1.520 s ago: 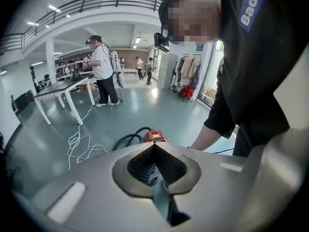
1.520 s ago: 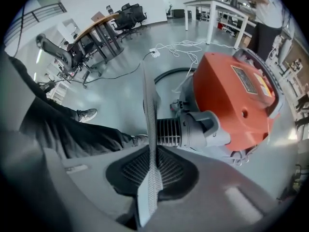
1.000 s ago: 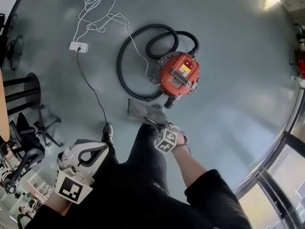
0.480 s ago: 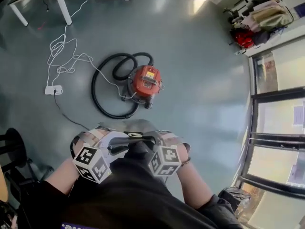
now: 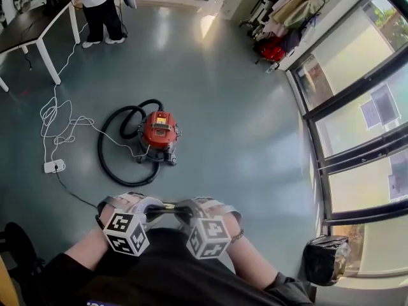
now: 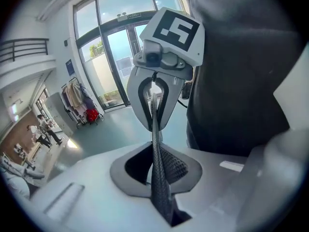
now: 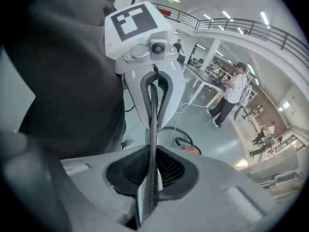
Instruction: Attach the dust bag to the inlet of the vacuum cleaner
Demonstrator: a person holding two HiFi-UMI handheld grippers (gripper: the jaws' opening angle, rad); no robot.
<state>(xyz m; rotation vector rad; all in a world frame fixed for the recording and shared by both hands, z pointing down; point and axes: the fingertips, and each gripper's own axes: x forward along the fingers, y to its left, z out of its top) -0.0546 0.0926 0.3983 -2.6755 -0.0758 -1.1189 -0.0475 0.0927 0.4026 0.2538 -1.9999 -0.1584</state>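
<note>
Bright daylight comes through tall windows (image 5: pixel 357 107) on the right of the head view, and the glossy grey floor (image 5: pixel 255 145) carries a white patch of glare (image 5: pixel 207 25) near the top. Wide-angle distortion bows straight lines toward the edges. In the left gripper view the glass doors (image 6: pixel 116 57) look washed out. In the right gripper view ceiling strip lights (image 7: pixel 265 18) shine while dark clothing (image 7: pixel 63 57) sits in shadow. Both gripper views have black corners.
</note>
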